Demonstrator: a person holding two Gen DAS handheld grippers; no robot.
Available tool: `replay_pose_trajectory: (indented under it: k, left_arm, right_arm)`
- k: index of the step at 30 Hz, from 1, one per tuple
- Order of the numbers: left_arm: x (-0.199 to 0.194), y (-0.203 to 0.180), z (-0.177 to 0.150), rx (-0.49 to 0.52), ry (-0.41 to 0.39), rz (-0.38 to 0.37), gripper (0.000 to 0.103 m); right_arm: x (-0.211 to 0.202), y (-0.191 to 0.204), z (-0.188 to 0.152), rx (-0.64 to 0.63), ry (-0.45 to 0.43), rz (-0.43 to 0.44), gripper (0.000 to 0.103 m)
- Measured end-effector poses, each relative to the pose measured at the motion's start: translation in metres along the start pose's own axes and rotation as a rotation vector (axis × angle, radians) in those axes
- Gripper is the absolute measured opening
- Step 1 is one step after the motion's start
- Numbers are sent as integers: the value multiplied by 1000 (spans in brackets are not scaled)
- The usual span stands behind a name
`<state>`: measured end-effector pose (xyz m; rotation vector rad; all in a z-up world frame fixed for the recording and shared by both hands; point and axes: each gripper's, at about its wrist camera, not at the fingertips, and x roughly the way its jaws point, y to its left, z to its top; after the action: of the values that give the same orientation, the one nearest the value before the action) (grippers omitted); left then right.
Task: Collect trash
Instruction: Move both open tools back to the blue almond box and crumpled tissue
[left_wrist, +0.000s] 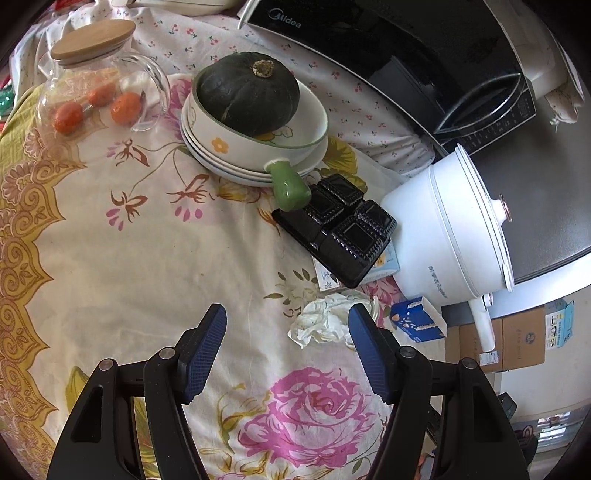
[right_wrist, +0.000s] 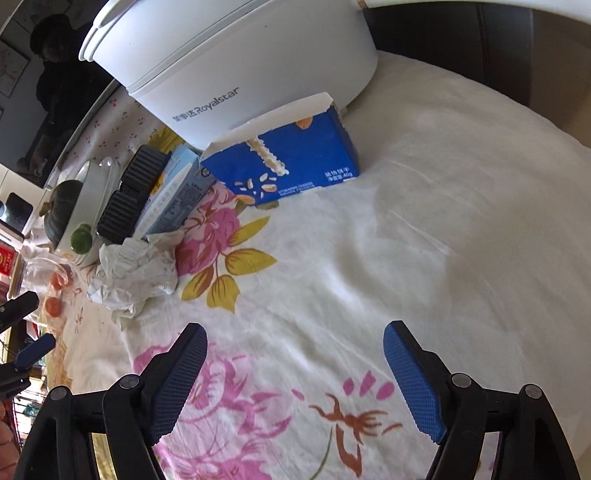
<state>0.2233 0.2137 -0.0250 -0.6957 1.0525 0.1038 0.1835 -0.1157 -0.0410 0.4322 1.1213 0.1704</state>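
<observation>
Hovering over the floral tablecloth (left_wrist: 147, 258), both grippers stand released with nothing between their blue pads; the left gripper (left_wrist: 287, 314) has its jaws wide apart and the crumpled white paper (left_wrist: 325, 321) lies just beyond and beside its right pad, not yet between them; the right gripper (right_wrist: 295, 332) is likewise unclenched over bare cloth, with the torn blue snack box (right_wrist: 288, 162) well ahead of it, leaning against the white Royalstar cooker (right_wrist: 229, 66)

Trash on the table looks like 3 items, judging by their state: the paper wad, the opened blue box, and possibly the pale blue carton (right_wrist: 173, 195) wedged under the black plastic tray (left_wrist: 340, 229); whether that carton is empty I cannot tell

Risks from here, as I judge them; the wad sits off-centre to the left gripper, so closing now would likely pinch only an edge or shove it toward the tray; pads coming down too low could catch a fold of the loose cloth and drag it, which would disturb the stacked plates holding the dark green squash (left_wrist: 247, 96) and the glass jar (left_wrist: 96, 88); the blue box is light and open at 1 end, so a squeeze across its flat sides may crush it or slide it along the cooker; the green handle (left_wrist: 291, 188) overhanging the tray is close enough to be knocked by a careless reach
</observation>
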Motion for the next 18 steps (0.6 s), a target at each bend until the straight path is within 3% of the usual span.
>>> replay_pose_trajectory:
  k: [4, 7, 9, 14, 18]
  left_arm:
    - [6, 12, 7, -30, -6, 15, 71]
    - [16, 12, 7, -34, 24, -3, 71]
    - [21, 5, 6, -26, 30, -42, 71]
    - [46, -35, -7, 83, 103, -125, 72]
    - [66, -58, -17, 171, 131, -67, 72]
  right_arm:
    - [16, 25, 12, -113, -28, -25, 83]
    - [25, 38, 15, -219, -90, -172, 83]
    - [24, 35, 17, -229, -142, -220, 83]
    - [15, 33, 43, -269, -205, -194, 83]
    - [15, 25, 66, -279, -217, -169, 83]
